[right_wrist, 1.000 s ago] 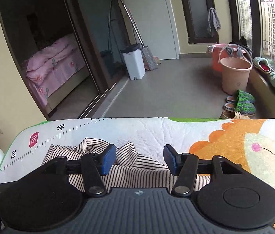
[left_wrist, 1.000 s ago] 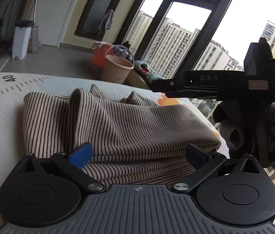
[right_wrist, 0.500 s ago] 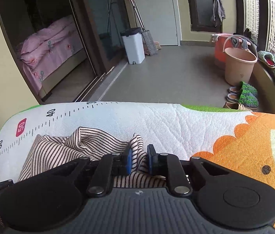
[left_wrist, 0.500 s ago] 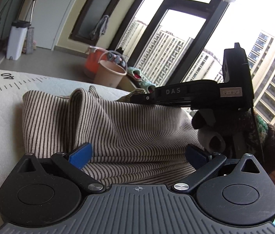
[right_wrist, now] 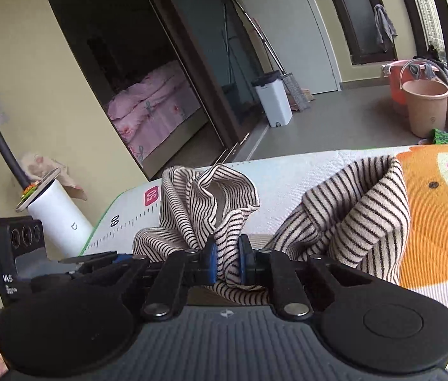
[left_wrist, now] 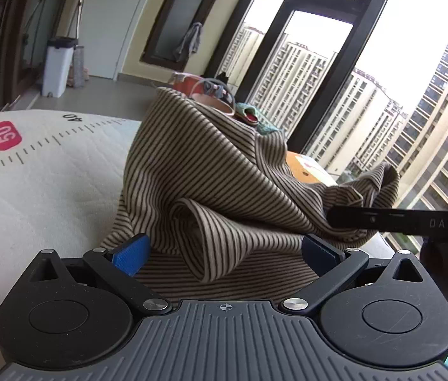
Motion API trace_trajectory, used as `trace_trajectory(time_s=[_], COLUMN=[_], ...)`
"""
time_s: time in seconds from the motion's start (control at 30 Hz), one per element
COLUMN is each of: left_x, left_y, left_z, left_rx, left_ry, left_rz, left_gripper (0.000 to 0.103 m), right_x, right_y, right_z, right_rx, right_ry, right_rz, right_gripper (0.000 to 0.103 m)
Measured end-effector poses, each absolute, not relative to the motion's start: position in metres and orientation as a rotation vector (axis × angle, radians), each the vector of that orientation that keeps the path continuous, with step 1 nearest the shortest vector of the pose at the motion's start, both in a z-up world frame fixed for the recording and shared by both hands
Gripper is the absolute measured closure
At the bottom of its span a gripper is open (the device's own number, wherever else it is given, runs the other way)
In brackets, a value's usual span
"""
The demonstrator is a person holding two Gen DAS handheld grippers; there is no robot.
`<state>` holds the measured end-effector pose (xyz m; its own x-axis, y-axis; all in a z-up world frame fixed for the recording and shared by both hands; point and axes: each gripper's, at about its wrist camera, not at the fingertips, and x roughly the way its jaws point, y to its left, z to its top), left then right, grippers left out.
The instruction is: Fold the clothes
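Right hand-held gripper (right_wrist: 227,262) pinches the striped shirt (left_wrist: 211,171), likely its edge; left hand-held gripper (left_wrist: 224,250) spread wide, shirt bunched directly ahead.

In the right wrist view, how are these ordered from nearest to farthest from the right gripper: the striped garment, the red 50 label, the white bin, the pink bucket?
1. Striped garment: clamped in the right gripper.
2. Red 50 label: on the mat, left of centre.
3. White bin: on the floor beyond the mat, near the doorway. Pink bucket: far right by the window. These two are too close to call.
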<state>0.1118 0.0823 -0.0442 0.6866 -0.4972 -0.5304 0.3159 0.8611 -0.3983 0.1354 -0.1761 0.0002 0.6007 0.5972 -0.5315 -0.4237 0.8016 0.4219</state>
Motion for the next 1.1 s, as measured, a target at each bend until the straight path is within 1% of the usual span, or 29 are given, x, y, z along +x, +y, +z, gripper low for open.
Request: trace_trajectory(time_s=[0.13,0.27,0.33,0.47,0.63,0.77,0.83,0.9,1.0,1.1], left_x=[0.085,0.068,0.068,0.085,0.112,0.134,0.143,0.134,0.12,0.108], left_y=[0.097,0.094,0.084,0.055,0.036,0.02,0.014,0.028,0.054,0.07], left_z=[-0.024,0.016,0.035,0.058,0.027,0.002,-0.011,-0.023,-0.039,-0.042], left_rx=[-0.296,-0.306,-0.314,-0.362,-0.288,-0.228,-0.198,-0.19,-0.197,-0.216], left_ry=[0.638,0.541,0.487,0.437,0.577,0.687,0.74,0.764,0.793,0.794], left_rz=[-0.481,-0.543,-0.59,-0.678,-0.638,-0.604,-0.585,-0.57,-0.56,-0.559], left_gripper=[0.0,0.0,0.0,0.0,0.0,0.0,0.0,0.0,0.0,0.0], right_x=[0.108,0.088,0.083,0.082,0.066,0.063,0.056,0.05,0.04,0.035], right_y=[-0.179,-0.17,-0.163,-0.159,-0.141,-0.147,-0.157,-0.167,-0.181,-0.193], right_z=[-0.028,-0.043,-0.044,-0.043,-0.042,-0.037,-0.03,-0.022,-0.005,0.02], right_rx=[0.262,0.168,0.116,0.1,-0.017,-0.016,0.0,0.015,0.045,0.126], right_ry=[0.733,0.724,0.703,0.691,0.654,0.651,0.641,0.63,0.595,0.532], right_rz=[0.581,0.57,0.564,0.547,0.54,0.547,0.565,0.583,0.606,0.643], right_gripper=[0.091,0.09,0.09,0.089,0.085,0.085,0.081,0.076,0.076,0.075])
